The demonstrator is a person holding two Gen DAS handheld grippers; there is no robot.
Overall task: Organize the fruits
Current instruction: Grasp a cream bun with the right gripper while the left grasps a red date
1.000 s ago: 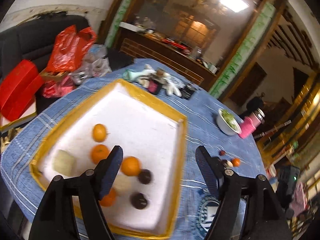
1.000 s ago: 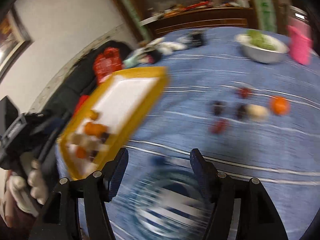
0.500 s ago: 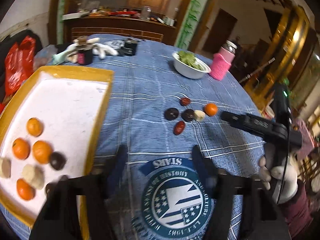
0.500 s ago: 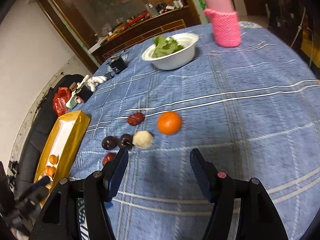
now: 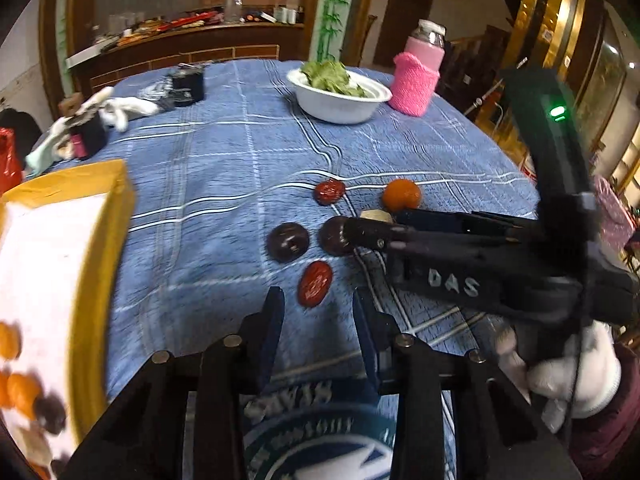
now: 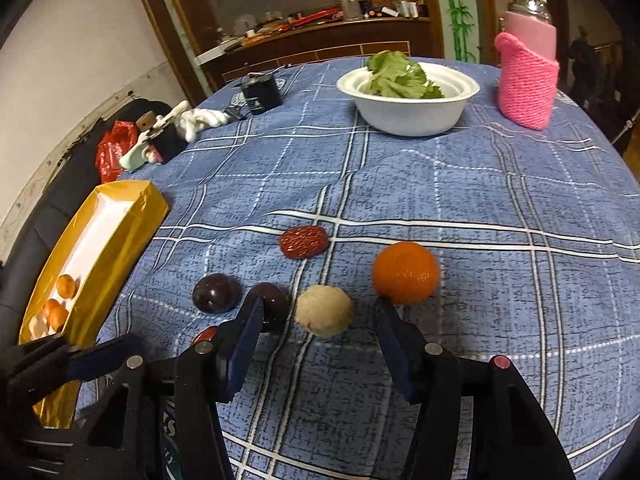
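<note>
Two tools converged on one small cluster of loose fruit on the round table under its blue checked cloth [image 6: 480,200], largest thing in view. Your gold-rimmed white tray [image 6: 104,216] sat at the table's left edge, already holding oranges and dark plums, presumably the place where the rest belong. Farther back stood the white bowl of green leaves [image 6: 408,100] and the jar in a pink knitted sleeve [image 6: 528,80], well apart from the work and no obstacle. Your right gripper [image 6: 316,340] was closing with nothing pressed yet; the pale beige round fruit [image 6: 324,310] lay between its tips, probably your target. The bright orange mandarin [image 6: 404,272] sat just beside one finger and the dark round plum [image 6: 276,304] against the other, so either could be nudged. Your left gripper [image 5: 318,312] was closing too, empty, lined up on the wrinkled red date [image 5: 315,283]. A second plum [image 5: 288,241] and another red date [image 6: 304,242] waited nearby
</note>
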